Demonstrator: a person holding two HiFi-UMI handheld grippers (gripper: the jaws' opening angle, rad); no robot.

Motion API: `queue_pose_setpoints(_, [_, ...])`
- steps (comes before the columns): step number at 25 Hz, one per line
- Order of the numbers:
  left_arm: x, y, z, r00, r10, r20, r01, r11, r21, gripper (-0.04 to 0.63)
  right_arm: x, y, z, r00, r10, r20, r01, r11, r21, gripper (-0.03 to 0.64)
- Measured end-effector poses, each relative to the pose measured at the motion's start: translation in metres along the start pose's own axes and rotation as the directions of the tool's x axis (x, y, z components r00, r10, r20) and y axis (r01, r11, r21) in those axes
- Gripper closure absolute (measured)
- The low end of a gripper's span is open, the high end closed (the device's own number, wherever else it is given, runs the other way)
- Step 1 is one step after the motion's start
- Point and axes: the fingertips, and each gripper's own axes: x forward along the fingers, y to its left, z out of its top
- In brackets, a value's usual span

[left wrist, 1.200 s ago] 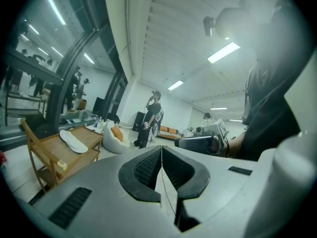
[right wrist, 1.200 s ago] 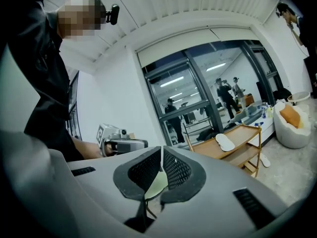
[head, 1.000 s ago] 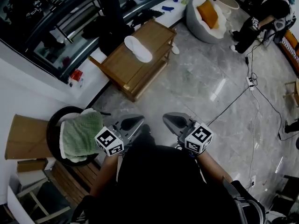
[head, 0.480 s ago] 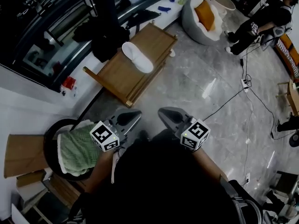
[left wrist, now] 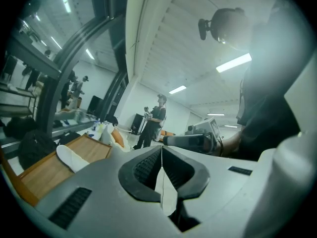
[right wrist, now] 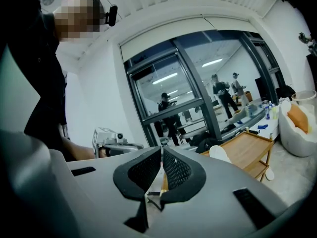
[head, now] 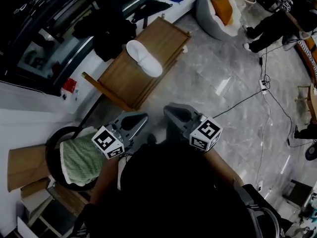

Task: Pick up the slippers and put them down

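Nearer now to the flat white fabric slippers (head: 144,57) well beyond their fingertips, the left gripper (head: 140,118) and right gripper (head: 169,111) stay clamped shut and empty, presumably merely approaching.

The left gripper (head: 140,118) and right gripper (head: 172,111) now stand closer to the near corner of the wooden table (head: 124,81) bearing the white slipper (head: 144,58), while the green towel (head: 81,157) falls behind at left.
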Motion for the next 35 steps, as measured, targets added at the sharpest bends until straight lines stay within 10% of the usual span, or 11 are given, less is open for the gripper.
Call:
queue_pose_setpoints(9, [0.05, 0.058, 0.026, 0.984, 0.175, 0.013, -0.175, 0.984, -0.017, 0.583, 0.021, -0.07, 0.022, 0.987, 0.156, -0.043, -0.155, 0.987, 0.032, 0.589])
queue_pose_setpoints(24, [0.102, 0.122, 0.045, 0.894, 0.448, -0.011, -0.447, 0.891, -0.082, 0.583, 0.044, -0.169, 0.041, 0.926, 0.37, -0.074, -0.347, 0.912, 0.217, 0.588])
queue_pose_setpoints(35, [0.125, 0.16, 0.014, 0.92, 0.383, -0.089, -0.393, 0.905, -0.166, 0.583, 0.082, -0.224, -0.012, 0.943, 0.316, -0.105, -0.223, 0.832, 0.508, 0.588])
